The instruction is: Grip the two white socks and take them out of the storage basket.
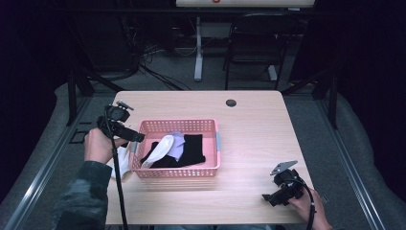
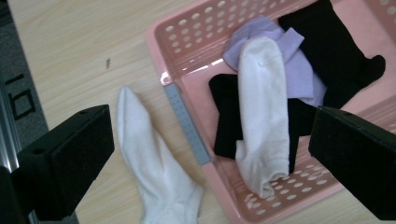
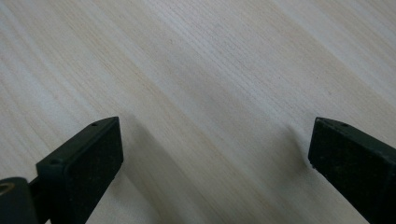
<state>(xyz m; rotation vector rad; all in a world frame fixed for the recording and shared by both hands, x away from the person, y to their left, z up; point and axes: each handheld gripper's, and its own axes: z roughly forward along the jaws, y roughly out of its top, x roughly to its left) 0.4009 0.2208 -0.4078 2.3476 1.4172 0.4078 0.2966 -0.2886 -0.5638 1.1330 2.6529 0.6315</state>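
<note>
Pink basket (image 1: 178,171) near worktop (image 1: 249,139) centre, a bit left. Perforated walls, grey tab (image 2: 187,123) on left short wall. Inside: white sock (image 2: 261,112) draped over black sock (image 2: 227,116), lilac sock (image 2: 299,70) behind it, second black piece (image 2: 331,51) toward the far right corner. All touching, loosely heaped.

Outside, just beside the basket's left wall: another white sock (image 2: 154,163) flat on worktop, toe end near the front edge; touching the wall or not, cannot tell. In high view same sock (image 1: 122,163) partly hidden by left hand (image 1: 98,143).

Left gripper (image 1: 135,137) held above basket's left rim, pointing down at the two white socks. Fingers (image 2: 70,163) spread wide, released, grasping nothing.

Right gripper (image 1: 268,197) low over bare worktop at front right, well apart from basket. Fingers (image 3: 86,163) wide apart, released, plain wood grain between them. Right hand (image 1: 306,206) at bottom edge, cable trailing.

Small dark grommet (image 1: 231,103) near worktop's far edge. Chair (image 1: 253,43) and desk leg (image 1: 198,48) on floor behind.
</note>
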